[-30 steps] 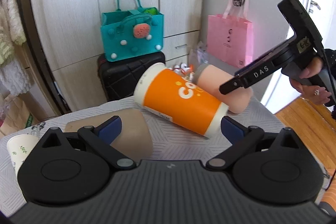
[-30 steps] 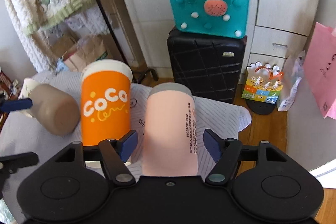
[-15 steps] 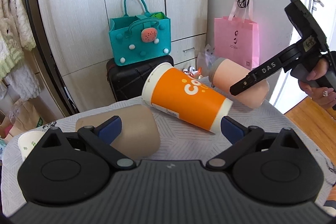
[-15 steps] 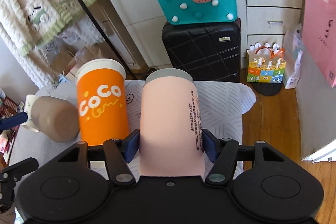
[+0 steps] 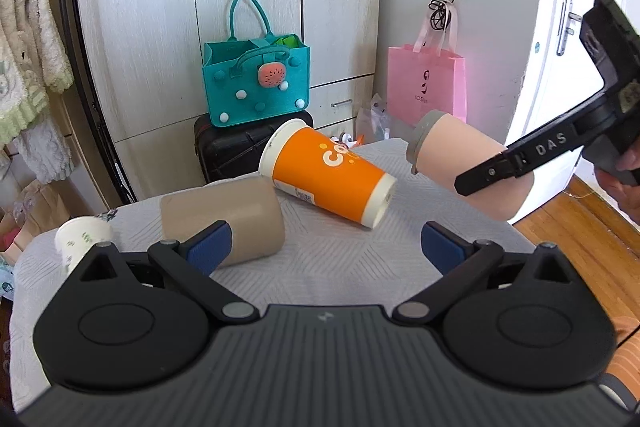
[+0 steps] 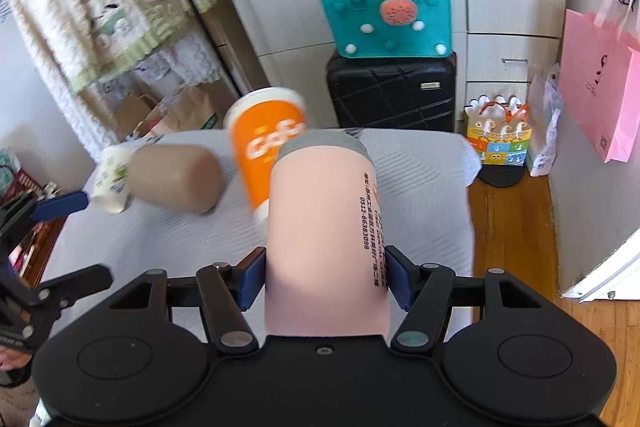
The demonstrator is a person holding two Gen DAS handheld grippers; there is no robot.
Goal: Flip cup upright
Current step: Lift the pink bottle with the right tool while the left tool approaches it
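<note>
1. While your right tongs [image 6: 325, 277] are clenching the pink cup [image 6: 326, 227] near its base, it's hanging tilted, clear of the bench [image 5: 340, 259].
2. Your left tongs [image 5: 324, 247] are hovering released, gripping nothing.
3. The orange cup [image 5: 328, 177] is lying sideways beside the tan cup [image 5: 228, 219].

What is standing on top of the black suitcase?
A teal felt bag stands on the black suitcase. Something green shows at the bag's open top; the rest inside is hidden. The orange cup covers part of the suitcase.
</note>
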